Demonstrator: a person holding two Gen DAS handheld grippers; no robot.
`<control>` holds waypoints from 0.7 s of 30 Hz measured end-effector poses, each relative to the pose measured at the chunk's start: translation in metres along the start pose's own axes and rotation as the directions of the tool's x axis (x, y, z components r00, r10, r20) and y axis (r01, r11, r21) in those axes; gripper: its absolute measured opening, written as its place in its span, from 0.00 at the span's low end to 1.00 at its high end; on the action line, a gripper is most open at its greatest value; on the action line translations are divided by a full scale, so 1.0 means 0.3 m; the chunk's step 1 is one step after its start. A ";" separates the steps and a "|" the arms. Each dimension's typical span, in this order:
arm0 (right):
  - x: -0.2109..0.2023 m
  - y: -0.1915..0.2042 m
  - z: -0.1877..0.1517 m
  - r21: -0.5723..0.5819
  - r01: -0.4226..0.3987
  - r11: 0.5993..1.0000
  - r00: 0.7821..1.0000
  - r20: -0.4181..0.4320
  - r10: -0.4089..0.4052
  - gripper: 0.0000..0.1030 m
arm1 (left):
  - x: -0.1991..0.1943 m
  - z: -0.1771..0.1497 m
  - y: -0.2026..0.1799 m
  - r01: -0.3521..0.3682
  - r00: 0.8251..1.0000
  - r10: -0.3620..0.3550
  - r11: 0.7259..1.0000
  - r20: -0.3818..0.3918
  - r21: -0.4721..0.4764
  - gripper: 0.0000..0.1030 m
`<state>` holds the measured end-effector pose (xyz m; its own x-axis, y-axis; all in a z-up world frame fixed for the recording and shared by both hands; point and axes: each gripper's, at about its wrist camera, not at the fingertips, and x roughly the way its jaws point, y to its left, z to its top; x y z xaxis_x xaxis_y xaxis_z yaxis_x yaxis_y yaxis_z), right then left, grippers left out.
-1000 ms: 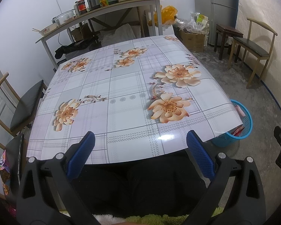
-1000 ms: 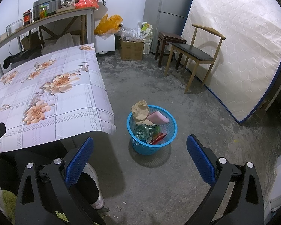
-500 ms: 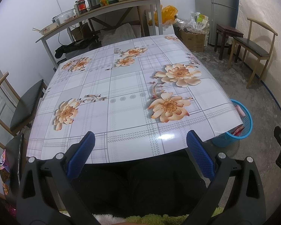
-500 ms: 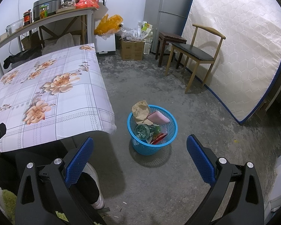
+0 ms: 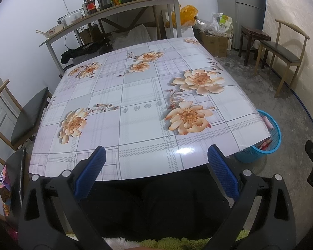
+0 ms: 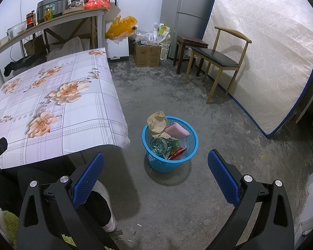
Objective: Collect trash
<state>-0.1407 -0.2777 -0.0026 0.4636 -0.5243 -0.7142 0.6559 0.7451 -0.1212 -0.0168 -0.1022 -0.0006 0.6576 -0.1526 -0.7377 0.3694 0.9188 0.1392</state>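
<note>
A blue plastic trash basket [image 6: 156,164] stands on the concrete floor just right of the table; it also shows in the left wrist view [image 5: 274,137]. It holds a crumpled brown paper bag [image 6: 156,123], a pink item [image 6: 177,130], a green bottle [image 6: 159,144] and a red wrapper [image 6: 176,153]. My right gripper [image 6: 155,169] is open and empty, above the floor in front of the basket. My left gripper [image 5: 155,164] is open and empty over the table's near edge. The floral tablecloth [image 5: 135,95] carries nothing.
A shelf table [image 5: 106,14] with a cooker, jars and bowls stands at the back. Wooden chairs stand to the left [image 5: 25,114] and right [image 6: 217,58]. A mattress [image 6: 260,52], fridge [image 6: 187,10], stool and cardboard box [image 6: 146,55] line the right side.
</note>
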 end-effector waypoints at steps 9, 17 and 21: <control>0.001 0.006 0.003 0.000 -0.001 1.000 1.000 0.000 0.001 0.94 | 0.000 0.001 0.001 0.001 1.000 -0.001 1.000 -0.001 0.000 0.91; 0.000 0.007 0.002 0.001 -0.001 1.000 1.000 0.000 0.001 0.94 | 0.001 0.002 0.002 0.001 1.000 -0.001 1.000 -0.001 -0.001 0.91; 0.001 0.007 0.002 0.002 -0.002 1.000 1.000 -0.001 0.002 0.94 | 0.003 -0.002 0.003 0.001 1.000 -0.001 1.000 -0.002 -0.001 0.91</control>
<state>-0.1389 -0.2766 -0.0026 0.4642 -0.5224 -0.7153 0.6560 0.7454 -0.1186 -0.0162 -0.1013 -0.0014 0.6558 -0.1523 -0.7394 0.3692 0.9191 0.1381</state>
